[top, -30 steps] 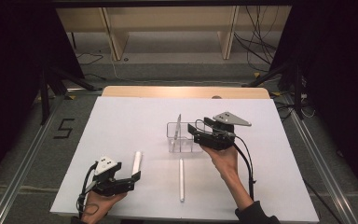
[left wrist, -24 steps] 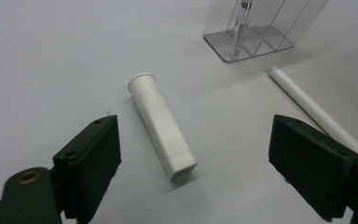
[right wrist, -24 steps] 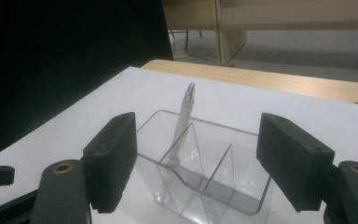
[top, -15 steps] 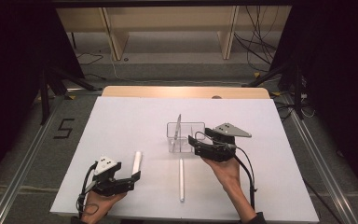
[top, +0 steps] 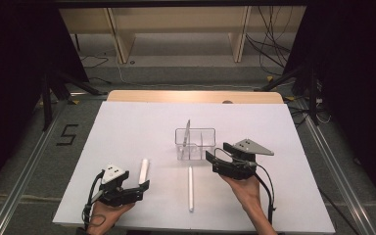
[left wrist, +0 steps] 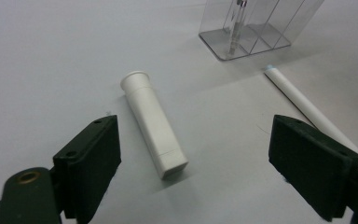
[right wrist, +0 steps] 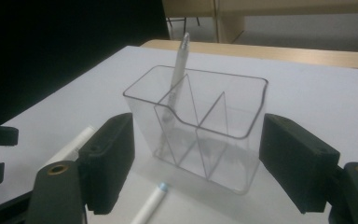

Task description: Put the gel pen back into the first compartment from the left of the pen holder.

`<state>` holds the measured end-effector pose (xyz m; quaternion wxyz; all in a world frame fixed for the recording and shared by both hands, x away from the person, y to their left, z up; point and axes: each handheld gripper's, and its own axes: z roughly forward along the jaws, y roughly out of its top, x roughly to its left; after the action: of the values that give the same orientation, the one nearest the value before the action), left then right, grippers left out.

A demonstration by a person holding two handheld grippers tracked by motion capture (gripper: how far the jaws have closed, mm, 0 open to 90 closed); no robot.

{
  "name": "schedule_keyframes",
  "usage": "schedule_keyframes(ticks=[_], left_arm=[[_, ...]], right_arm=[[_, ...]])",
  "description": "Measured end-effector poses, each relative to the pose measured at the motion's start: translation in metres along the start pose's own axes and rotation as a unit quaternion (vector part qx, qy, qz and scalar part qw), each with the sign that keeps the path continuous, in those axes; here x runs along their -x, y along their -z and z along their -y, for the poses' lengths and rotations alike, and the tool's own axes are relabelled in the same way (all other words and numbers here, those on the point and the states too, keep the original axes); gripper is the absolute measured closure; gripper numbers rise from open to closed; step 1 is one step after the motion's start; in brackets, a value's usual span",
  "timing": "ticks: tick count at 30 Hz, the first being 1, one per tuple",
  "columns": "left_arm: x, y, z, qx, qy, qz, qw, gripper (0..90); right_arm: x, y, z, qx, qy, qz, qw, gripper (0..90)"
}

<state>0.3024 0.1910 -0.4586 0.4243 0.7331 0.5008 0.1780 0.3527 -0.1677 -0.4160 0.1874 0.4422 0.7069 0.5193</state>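
A clear divided plastic holder stands mid-table with a silver pen upright in its left compartment. A long white pen lies in front of it, and a short white tube lies to the left. My right gripper is open just right of the holder's near corner; in the right gripper view its jaws frame the holder and its pen without touching. My left gripper is open, its jaws standing wide behind the tube, with the white pen at the right.
The white tabletop ends at a wooden strip at the far side. Beyond lie dark floor, cables and stand legs. The right gripper's cable trails along the forearm toward the near edge.
My right gripper has drawn back from the holder toward the near edge and sunk lower, jaws still wide. The left gripper, tube and pens have stayed put.
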Motion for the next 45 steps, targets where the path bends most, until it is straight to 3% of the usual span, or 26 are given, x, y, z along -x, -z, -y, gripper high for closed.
schedule_keyframes(ticks=[7, 19, 30, 45], left_arm=[[0.01, -0.003, 0.0, -0.01, -0.008, 0.003, 0.9999, 16.1], [0.027, -0.009, -0.002, -0.021, -0.004, 0.006, 0.9998, 16.1], [0.048, -0.019, -0.004, -0.032, -0.021, 0.016, 0.9991, 16.2], [0.061, -0.025, -0.006, -0.035, -0.025, 0.028, 0.9987, 16.1]], right_arm=[[0.006, 0.008, 0.009, -0.003, 0.003, 0.008, 1.0, 27.3], [0.009, 0.019, 0.024, -0.015, 0.011, 0.018, 0.9997, 27.3], [0.015, 0.032, 0.037, -0.02, 0.011, 0.03, 0.9993, 27.3], [0.018, 0.043, 0.046, -0.018, 0.007, 0.032, 0.9993, 25.9]])
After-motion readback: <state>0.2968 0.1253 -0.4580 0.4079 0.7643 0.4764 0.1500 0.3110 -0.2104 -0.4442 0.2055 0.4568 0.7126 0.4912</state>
